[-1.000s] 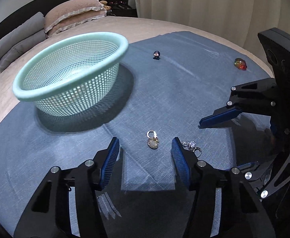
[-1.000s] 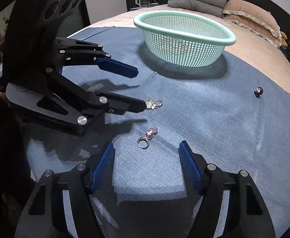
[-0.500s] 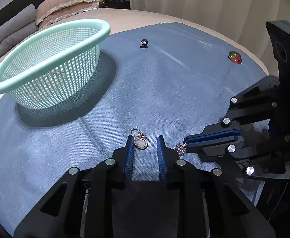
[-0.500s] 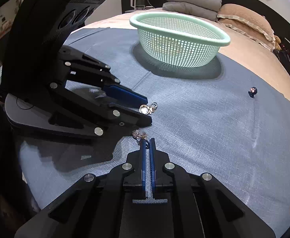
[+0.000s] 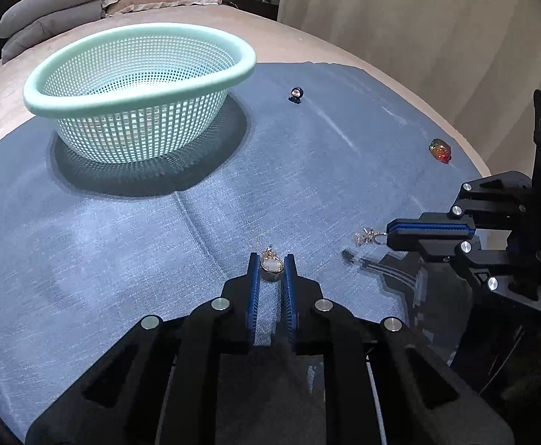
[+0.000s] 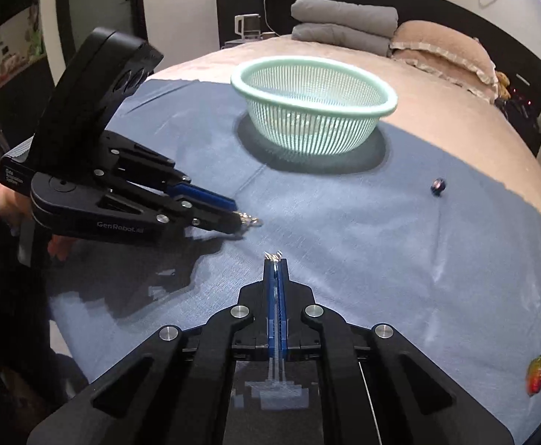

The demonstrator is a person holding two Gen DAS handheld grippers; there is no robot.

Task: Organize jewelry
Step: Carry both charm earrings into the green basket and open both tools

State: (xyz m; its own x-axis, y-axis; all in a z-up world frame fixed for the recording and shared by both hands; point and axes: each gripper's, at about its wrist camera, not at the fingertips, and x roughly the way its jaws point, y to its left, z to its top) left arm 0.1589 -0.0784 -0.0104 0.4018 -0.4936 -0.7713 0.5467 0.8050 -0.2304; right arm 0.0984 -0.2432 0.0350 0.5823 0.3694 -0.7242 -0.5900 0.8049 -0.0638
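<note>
Pendant (image 5: 270,267) in left gripper (image 5: 270,264) jaws | right gripper (image 6: 277,259) nips earring (image 6: 273,257), angled down

A gold oval pendant (image 5: 271,267) sits pinched between blue pads, near the cloth's near edge. A sparkly silver ring (image 5: 366,236) hangs clamped just right of it. Far off lie a dark blue bead (image 5: 296,93) and — far right — a red-green gem (image 5: 440,150). The mint mesh basket (image 5: 137,74) stands upright, far left.

Gold pendant (image 5: 271,267) between blue jaws
</note>
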